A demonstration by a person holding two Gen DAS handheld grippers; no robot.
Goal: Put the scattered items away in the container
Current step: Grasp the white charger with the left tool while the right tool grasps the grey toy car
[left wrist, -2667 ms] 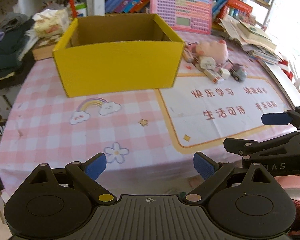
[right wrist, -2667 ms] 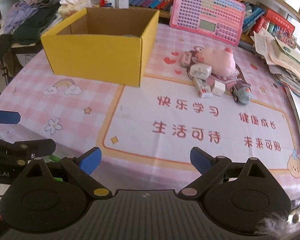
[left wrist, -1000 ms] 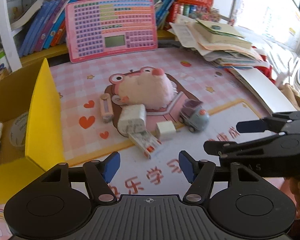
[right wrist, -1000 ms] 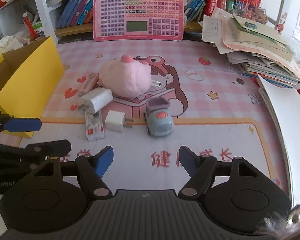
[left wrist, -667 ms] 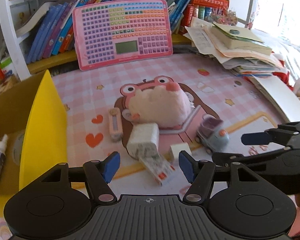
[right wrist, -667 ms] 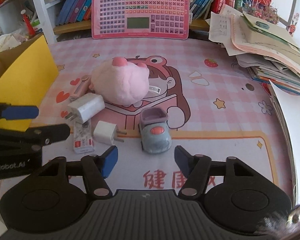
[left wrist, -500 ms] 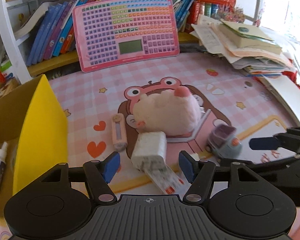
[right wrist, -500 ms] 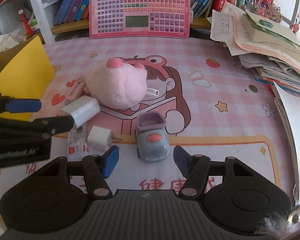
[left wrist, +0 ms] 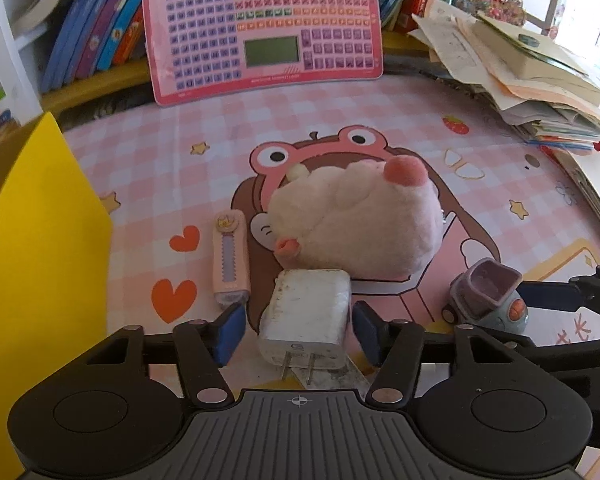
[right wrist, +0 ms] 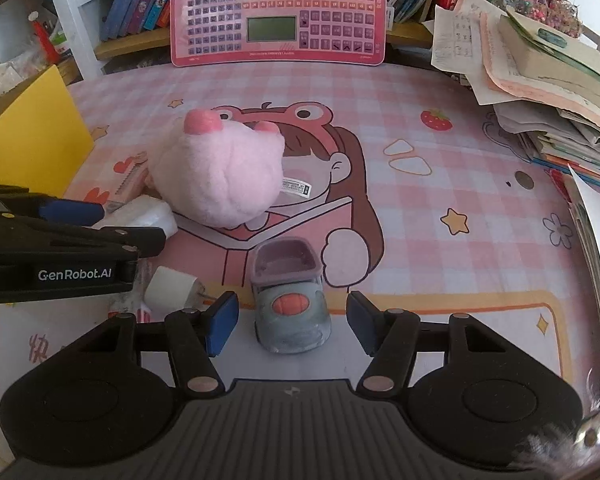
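A scuffed white charger plug (left wrist: 306, 312) lies on the pink mat, prongs toward me. My left gripper (left wrist: 298, 330) straddles it with its jaws closing; a thin gap still shows at the left pad. My right gripper (right wrist: 291, 322) is open around a grey-purple toy car (right wrist: 290, 312), with a gap on each side. A pink plush (left wrist: 356, 224) sits just behind both. A pink stick-shaped item (left wrist: 230, 260) lies left of the charger. A small white cube plug (right wrist: 170, 286) rests between charger and car. The yellow box (left wrist: 40, 220) stands at the left.
A pink toy keyboard (left wrist: 264, 28) leans against the bookshelf at the back. A messy stack of papers and books (left wrist: 532, 76) fills the right edge. A red-and-white packet (left wrist: 340, 376) lies partly under the charger. Each gripper shows at the other view's side.
Both grippers have moved forward and down onto the cluster of items and narrowed their jaws. The charger now sits between the left fingers and the car between the right fingers.
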